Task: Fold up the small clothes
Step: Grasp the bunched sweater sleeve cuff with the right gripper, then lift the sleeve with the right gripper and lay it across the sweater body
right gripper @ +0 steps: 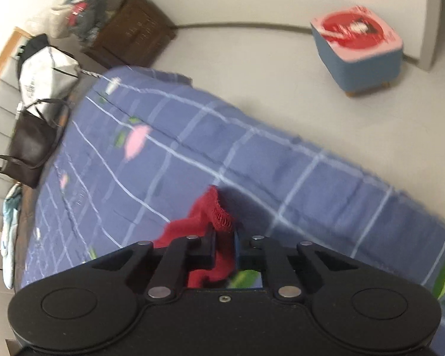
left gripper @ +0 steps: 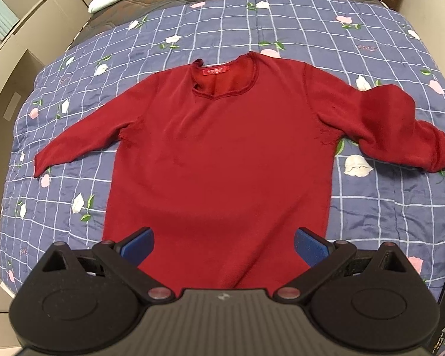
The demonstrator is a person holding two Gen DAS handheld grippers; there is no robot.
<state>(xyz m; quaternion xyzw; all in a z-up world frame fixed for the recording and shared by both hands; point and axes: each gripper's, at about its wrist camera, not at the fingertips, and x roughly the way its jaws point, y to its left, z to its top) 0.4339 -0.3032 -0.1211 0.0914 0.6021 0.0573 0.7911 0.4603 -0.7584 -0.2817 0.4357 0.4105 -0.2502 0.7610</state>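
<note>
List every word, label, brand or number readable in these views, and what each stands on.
Nothing reads clearly.
Neck label inside the red sweater: pale lettering, too small to read.
Quilt: faint woven word, appears mirrored, unreadable.
White bag by the bed: dark print, blurred.
Stool top: red round design, blurred, no legible text.

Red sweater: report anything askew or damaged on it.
The red sweater lies flat, but its right sleeve is bunched and lifted, pinched in the right tool. The neckline trim looks frayed near the label.
</note>
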